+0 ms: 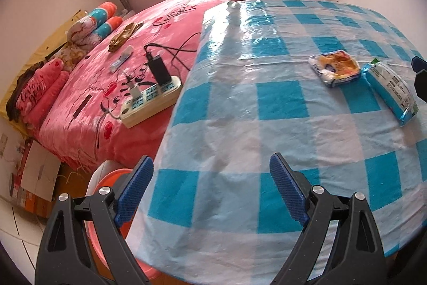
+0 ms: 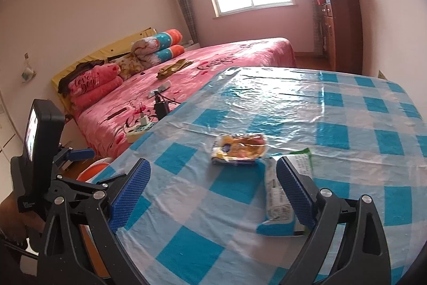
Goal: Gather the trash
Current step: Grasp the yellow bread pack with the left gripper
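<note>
Two pieces of trash lie on the blue-and-white checked table. One is a crumpled orange-yellow snack wrapper. The other is a long blue-and-white wrapper just right of it. My left gripper stands open over the table's near left edge, well short of both wrappers, with nothing between its fingers. My right gripper is open too, low over the table. The long wrapper lies by its right finger, which partly hides it. The snack wrapper sits just beyond the fingertips.
An orange basin sits on the floor below the table's left edge. A pink bed with a power strip, charger and cables runs along the left. A wooden cabinet stands at the far right wall.
</note>
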